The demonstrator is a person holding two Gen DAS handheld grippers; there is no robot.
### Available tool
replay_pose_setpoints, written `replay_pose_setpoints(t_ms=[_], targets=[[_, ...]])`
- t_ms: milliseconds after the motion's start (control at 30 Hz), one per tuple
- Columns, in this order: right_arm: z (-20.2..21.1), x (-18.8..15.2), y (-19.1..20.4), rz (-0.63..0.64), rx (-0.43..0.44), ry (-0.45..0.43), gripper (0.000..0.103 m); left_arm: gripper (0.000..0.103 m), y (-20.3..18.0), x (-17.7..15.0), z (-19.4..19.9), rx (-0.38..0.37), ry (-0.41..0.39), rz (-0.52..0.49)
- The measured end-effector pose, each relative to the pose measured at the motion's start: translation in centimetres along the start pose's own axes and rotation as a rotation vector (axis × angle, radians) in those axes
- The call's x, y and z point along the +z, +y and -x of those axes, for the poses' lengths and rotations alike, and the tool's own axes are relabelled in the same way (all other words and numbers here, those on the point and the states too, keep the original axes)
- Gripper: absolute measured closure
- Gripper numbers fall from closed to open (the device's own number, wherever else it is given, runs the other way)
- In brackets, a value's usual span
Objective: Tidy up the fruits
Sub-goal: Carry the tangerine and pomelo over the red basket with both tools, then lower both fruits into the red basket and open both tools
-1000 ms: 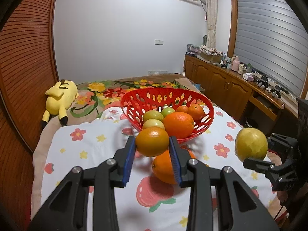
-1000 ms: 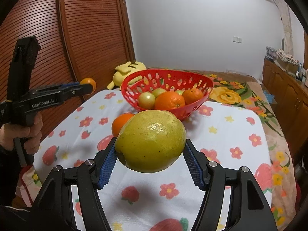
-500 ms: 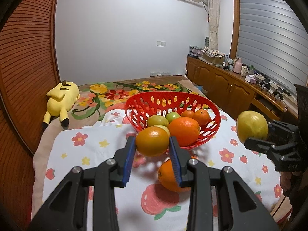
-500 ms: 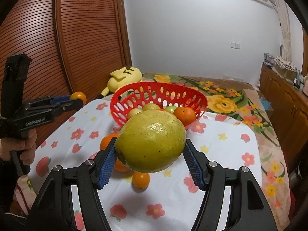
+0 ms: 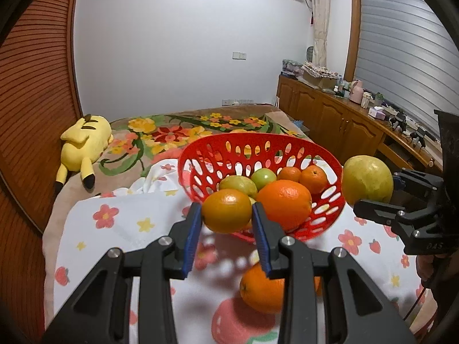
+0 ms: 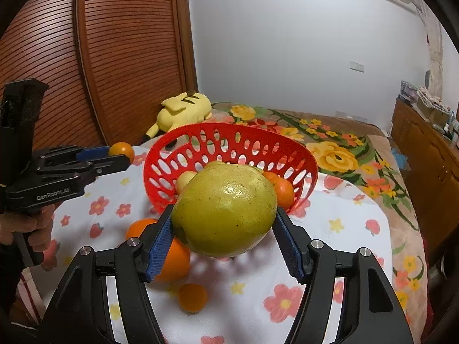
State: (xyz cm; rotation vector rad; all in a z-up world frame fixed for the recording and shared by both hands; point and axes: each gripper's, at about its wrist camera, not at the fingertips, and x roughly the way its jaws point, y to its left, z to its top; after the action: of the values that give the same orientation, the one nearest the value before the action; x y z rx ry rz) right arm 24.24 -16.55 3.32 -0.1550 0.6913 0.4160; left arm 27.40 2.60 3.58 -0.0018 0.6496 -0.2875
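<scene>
A red perforated basket (image 5: 206, 154) (image 6: 160, 172) sits on the flowered cloth and holds several oranges and green fruits. My left gripper (image 5: 226, 223) (image 6: 114, 156) is shut on a small orange (image 5: 226, 210) (image 6: 122, 150), held just in front of the basket's near-left rim. My right gripper (image 6: 225, 229) (image 5: 381, 197) is shut on a large yellow-green pomelo (image 6: 225, 210) (image 5: 367, 180), held in the air close to the basket's right side. A loose orange (image 5: 261, 289) (image 6: 172, 261) lies on the cloth below the grippers, and a small tangerine (image 6: 192, 298) lies nearer still.
A yellow plush toy (image 5: 83, 140) (image 6: 183, 110) lies on the floral bedspread behind the basket. Wooden slatted doors (image 6: 114, 57) stand on the left, and wooden cabinets (image 5: 330, 126) with clutter run along the right. A person's hand (image 6: 31, 229) holds the left gripper's handle.
Both grippers have moved forward toward the basket with their fruits still held. The basket looms larger in both views, and the loose orange has slid lower in the frame.
</scene>
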Motion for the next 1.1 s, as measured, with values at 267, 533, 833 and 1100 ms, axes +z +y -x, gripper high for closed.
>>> replay_pose_setpoints(t_ms=[267,533,833,1100], targets=[[-2.2,1.5,-1.7,0.013,0.003,0.027,0.034,0.069,0.1,1.8,-4.3,-0.006,0.037,0.002],[-5.0,2.6,-2.3,0.031,0.023,0.075,0.034,0.068,0.5,2.7,-6.8,-0.02,0.051,0.007],[-7.6,3.9,-2.5,0.04,0.036,0.109,0.034,0.065,1.6,3.3,-7.3,-0.004,0.037,0.009],[-10.7,5.8,-1.9,0.06,0.034,0.148,0.034,0.062,3.3,3.4,-7.4,0.006,0.035,0.032]])
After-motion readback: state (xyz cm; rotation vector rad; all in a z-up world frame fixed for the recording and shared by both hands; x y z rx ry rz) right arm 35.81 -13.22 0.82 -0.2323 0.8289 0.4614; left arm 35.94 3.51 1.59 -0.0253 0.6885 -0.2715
